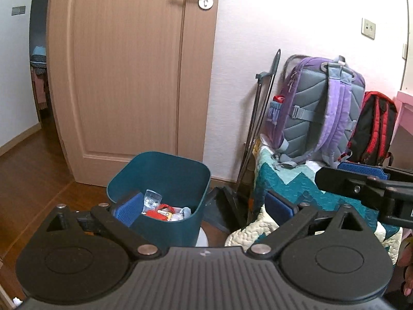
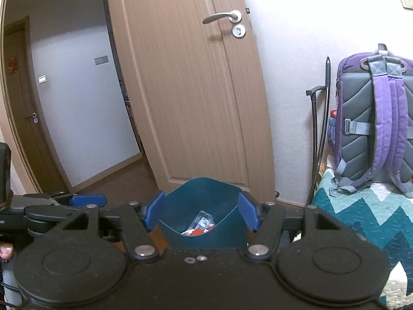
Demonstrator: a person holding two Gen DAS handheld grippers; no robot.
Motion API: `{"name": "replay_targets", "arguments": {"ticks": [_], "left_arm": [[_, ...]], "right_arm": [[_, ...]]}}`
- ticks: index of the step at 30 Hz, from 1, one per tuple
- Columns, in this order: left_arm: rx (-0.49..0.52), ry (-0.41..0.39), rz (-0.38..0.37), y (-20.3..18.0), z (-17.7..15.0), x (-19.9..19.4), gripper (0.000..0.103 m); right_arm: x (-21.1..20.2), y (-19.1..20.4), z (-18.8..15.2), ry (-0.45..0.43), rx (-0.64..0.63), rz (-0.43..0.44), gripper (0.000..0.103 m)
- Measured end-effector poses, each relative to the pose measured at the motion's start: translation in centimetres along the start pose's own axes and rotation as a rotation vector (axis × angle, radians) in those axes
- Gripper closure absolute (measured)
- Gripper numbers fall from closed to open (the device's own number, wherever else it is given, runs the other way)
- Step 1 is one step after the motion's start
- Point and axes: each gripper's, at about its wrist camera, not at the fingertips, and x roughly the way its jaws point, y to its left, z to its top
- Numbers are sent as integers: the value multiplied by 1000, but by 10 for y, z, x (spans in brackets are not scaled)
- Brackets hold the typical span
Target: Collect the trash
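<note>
The teal bin is standing on the floor near the door, left of the quilted bed. Inside it the trash is lying: a clear plastic tray, red wrappers, white paper. The left gripper is standing wide with nothing between its pads, and the right gripper is also open and empty. These pieces are probably light and crushable; the tray may be slippery, so its rim seems the better place to take. The bin looks stiff and light, best taken by its top edge.
</note>
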Motion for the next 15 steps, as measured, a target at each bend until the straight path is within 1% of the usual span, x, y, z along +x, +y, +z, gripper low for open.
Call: {"name": "replay_targets", "arguments": {"ticks": [3, 6, 9, 12, 15], "left_arm": [[-19, -17, -17, -3, -5, -11, 2], [-47, -15, -40, -3, -7, -18, 2], [-51, -24, -46, -6, -9, -25, 2], [-34, -36, -31, -10, -12, -34, 2], [-47, -33, -33, -13, -13, -39, 2]], "right_arm": [[-12, 1, -4, 2, -2, -1, 40], [-22, 1, -7, 5, 5, -10, 40], [-30, 1, -9, 6, 7, -17, 40], [-35, 3, -11, 10, -2, -25, 40], [-40, 5, -15, 13, -10, -31, 40]]}}
